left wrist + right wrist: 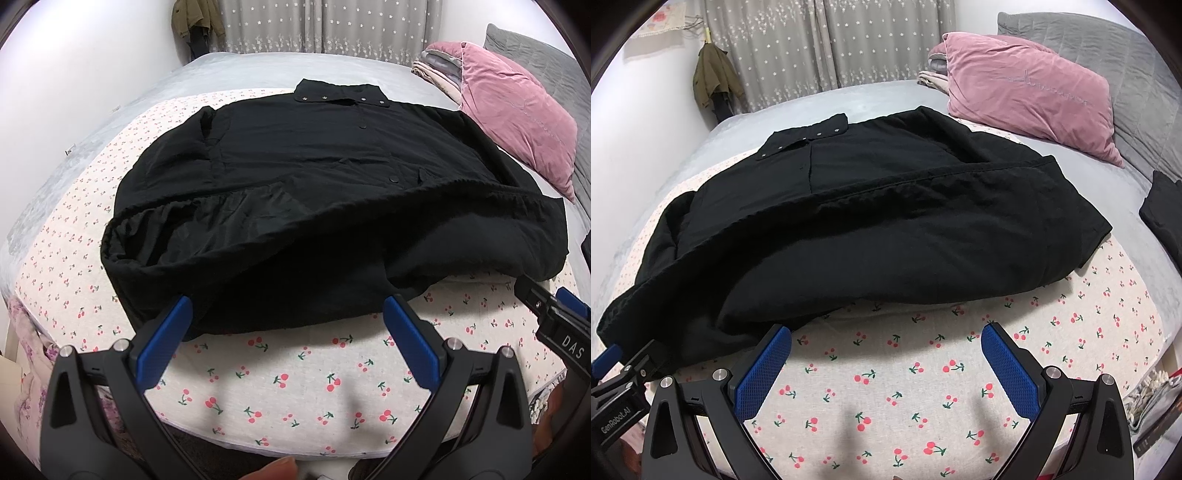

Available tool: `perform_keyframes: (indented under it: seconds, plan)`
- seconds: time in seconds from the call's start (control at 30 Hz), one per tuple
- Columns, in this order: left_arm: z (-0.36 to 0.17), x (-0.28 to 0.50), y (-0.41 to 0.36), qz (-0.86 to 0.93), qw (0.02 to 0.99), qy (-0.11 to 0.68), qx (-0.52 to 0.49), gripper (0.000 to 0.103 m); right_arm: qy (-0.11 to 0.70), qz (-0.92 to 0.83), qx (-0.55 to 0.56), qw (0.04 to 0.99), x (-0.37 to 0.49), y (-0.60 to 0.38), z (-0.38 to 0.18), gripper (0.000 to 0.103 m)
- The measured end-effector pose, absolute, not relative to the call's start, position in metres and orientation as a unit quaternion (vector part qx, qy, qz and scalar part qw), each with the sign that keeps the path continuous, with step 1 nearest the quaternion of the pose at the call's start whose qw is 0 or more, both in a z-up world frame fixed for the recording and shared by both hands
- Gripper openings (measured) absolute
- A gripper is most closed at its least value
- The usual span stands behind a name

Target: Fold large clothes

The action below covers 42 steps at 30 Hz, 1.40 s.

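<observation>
A large black jacket [314, 177] with snap buttons lies on the cherry-print sheet [295, 373], its hem folded up over the body and its collar at the far end. The same black jacket [886, 221] fills the middle of the right wrist view. My left gripper [288, 306] is open at the jacket's near edge, blue pads wide apart, nothing held. My right gripper [886, 336] is open too, just in front of the near edge over the cherry-print sheet [905, 398]. Each gripper shows at the edge of the other's view.
A pink pillow [517, 110] and folded linens [436, 70] sit at the bed's far right by a grey headboard [1108, 48]. A dark folded garment [1163, 210] lies at the right. An olive coat [713, 81] hangs by the curtain. A fingertip [273, 469] shows below.
</observation>
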<state>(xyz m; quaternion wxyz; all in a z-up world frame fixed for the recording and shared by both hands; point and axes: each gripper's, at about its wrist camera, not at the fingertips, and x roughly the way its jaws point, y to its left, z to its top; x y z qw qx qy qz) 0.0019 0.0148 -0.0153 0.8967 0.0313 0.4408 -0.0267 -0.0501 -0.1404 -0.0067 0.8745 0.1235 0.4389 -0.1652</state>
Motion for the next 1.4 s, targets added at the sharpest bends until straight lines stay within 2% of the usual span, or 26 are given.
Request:
perform_keyframes:
  seconds: [0.4,0.77,1.0,1.13,1.4]
  plan:
    - [-0.002,0.016,0.018,-0.079,0.887,0.454,0.02,0.103,0.458,-0.175,0.113,0.864,-0.034,-0.142,-0.014,0.103]
    - [0.023,0.034,0.058,-0.148,0.861,0.487,-0.011,0.103,0.449,-0.134,0.079,0.88,-0.021,-0.156,0.01,0.103]
    - [0.031,0.055,0.107,-0.076,0.86,0.504,0.004,0.103,0.446,-0.113,0.109,0.881,-0.023,-0.226,0.031,0.103]
    - [0.018,0.068,0.134,-0.064,0.846,0.529,-0.029,0.103,0.457,-0.114,0.143,0.87,-0.024,-0.275,0.034,0.103]
    - [-0.012,0.079,0.159,-0.082,0.81,0.572,-0.103,0.103,0.449,-0.123,0.28,0.839,-0.017,-0.37,0.009,0.103]
